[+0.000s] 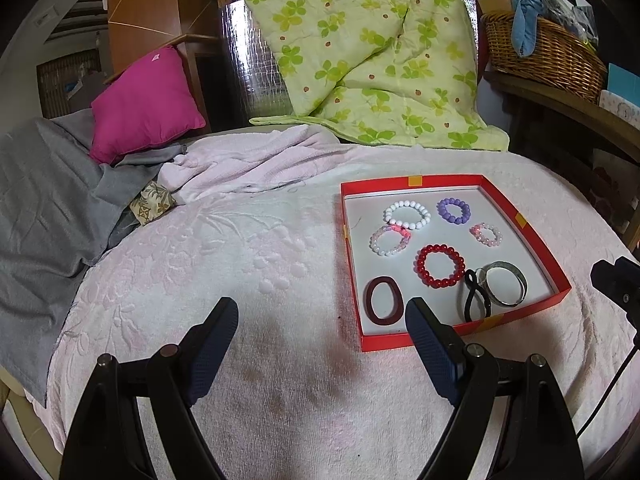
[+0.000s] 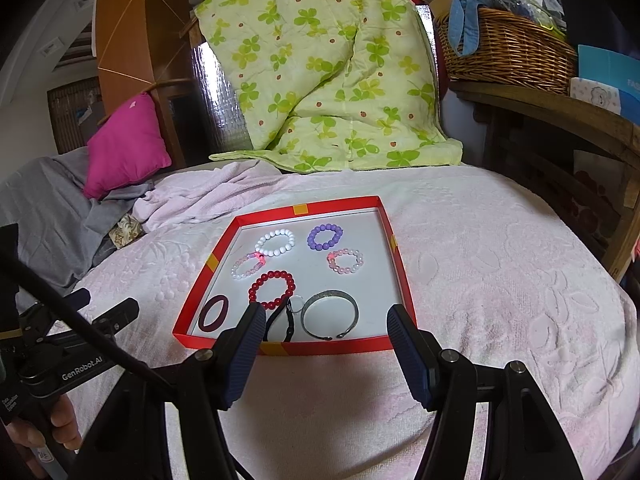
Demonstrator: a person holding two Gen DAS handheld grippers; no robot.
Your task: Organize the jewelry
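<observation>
A shallow red tray (image 1: 520, 220) (image 2: 400, 264) lies on the pink towel. In it lie a white bead bracelet (image 1: 407, 214) (image 2: 275, 242), a purple one (image 1: 453, 210) (image 2: 325, 237), two pale pink ones (image 1: 389, 240) (image 1: 485, 234), a red bead bracelet (image 1: 440, 266) (image 2: 272, 290), a dark maroon ring (image 1: 383, 300) (image 2: 213, 314), a black hair tie (image 1: 476, 298) (image 2: 282, 322) and a silver bangle (image 1: 505, 283) (image 2: 329, 317). My left gripper (image 1: 322, 308) is open and empty, left of the tray's near corner. My right gripper (image 2: 326, 316) is open and empty at the tray's near edge.
A green floral quilt (image 1: 360, 52) hangs behind the bed. A magenta cushion (image 1: 146, 106) and grey cloth (image 1: 44, 208) lie at the left. A wicker basket (image 1: 544, 52) sits on a wooden shelf at the right. The left gripper's body (image 2: 72, 364) shows in the right view.
</observation>
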